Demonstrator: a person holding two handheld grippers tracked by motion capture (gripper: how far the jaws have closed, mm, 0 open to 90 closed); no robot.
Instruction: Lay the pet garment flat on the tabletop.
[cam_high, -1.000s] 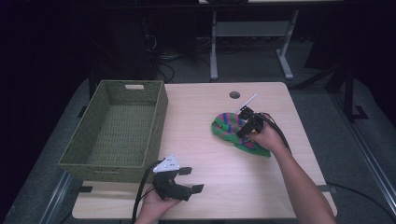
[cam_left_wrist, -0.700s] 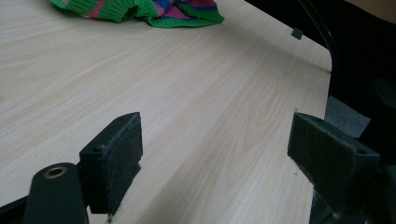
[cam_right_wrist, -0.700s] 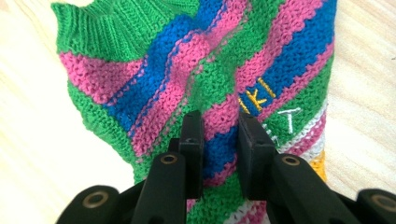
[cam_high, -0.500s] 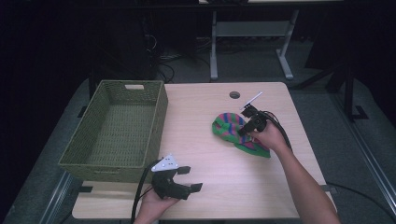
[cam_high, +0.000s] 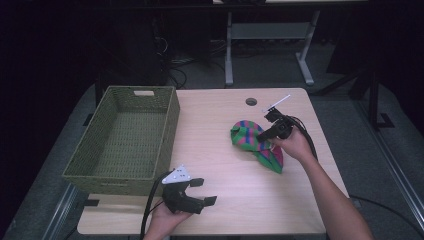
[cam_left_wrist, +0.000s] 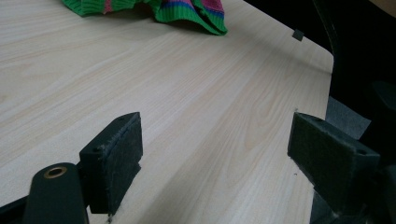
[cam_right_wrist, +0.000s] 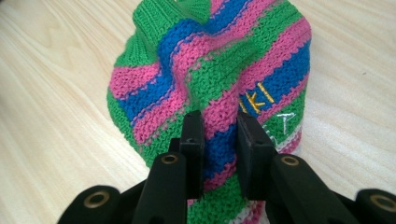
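Note:
A knitted cloth (cam_high: 252, 140) with green, pink and blue stripes lies bunched on the right half of the wooden table (cam_high: 220, 150). My right gripper (cam_high: 266, 134) is on it, and in the right gripper view the jaws pinch a fold of the cloth (cam_right_wrist: 210, 84) between the pads (cam_right_wrist: 192, 135). My left gripper (cam_high: 205, 192) hovers near the table's front edge, left of centre, its jaws wide apart with bare wood between them. The left gripper (cam_left_wrist: 215, 154) looks toward the cloth (cam_left_wrist: 187, 9) farther off.
A green woven basket (cam_high: 125, 135) stands on the table's left side, with nothing in it. A round cable hole (cam_high: 251, 101) sits near the far edge. Dark floor, desk legs and cables lie beyond the table.
The right gripper has closed in on the cloth and bunched it slightly toward the left. The left gripper has stayed near the front edge.

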